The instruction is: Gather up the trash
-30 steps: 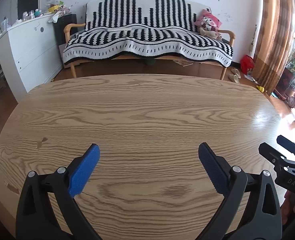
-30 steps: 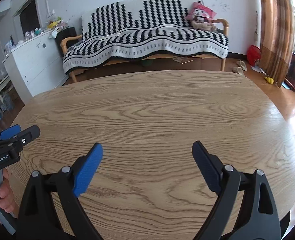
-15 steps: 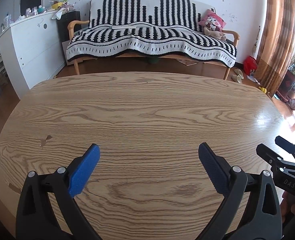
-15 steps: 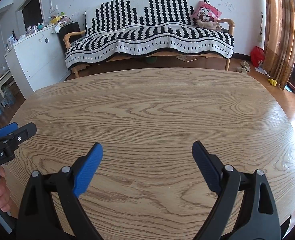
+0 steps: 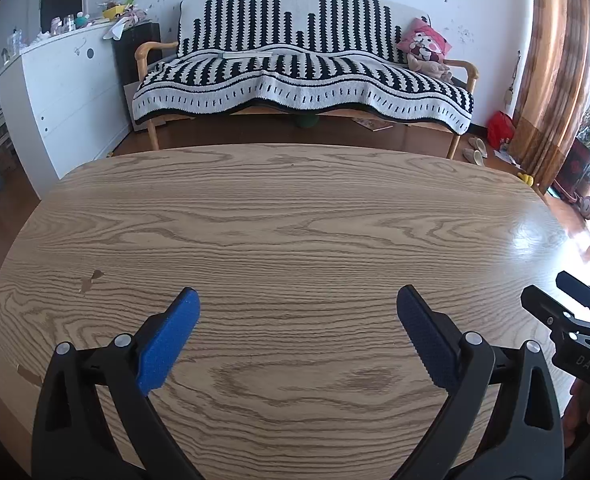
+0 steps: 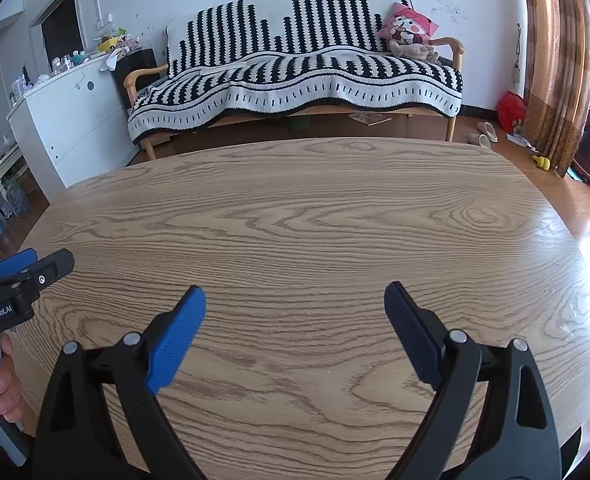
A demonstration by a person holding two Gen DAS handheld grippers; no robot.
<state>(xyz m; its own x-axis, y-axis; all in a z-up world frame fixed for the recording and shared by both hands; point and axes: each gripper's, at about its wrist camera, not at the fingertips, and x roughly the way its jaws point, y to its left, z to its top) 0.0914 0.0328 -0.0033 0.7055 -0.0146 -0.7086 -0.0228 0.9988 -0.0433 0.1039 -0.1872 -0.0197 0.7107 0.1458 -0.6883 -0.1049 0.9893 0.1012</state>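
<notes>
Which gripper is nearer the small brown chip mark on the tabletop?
Left. The left gripper hovers just right of the chip mark; the right gripper sits at that view's far right edge, beyond the left one.

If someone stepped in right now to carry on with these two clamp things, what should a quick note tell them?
Left gripper: fingers wide apart, nothing between them, over the wooden table.
Right gripper: also wide apart and holding nothing, over the same table.
Trash: none shows on the tabletop in either view. Some bits lie on the floor by the curtain, too small to tell what they are.
Done: cannot tell from here; nothing is held.
Left: find the trash; no bin is in view either.
</notes>
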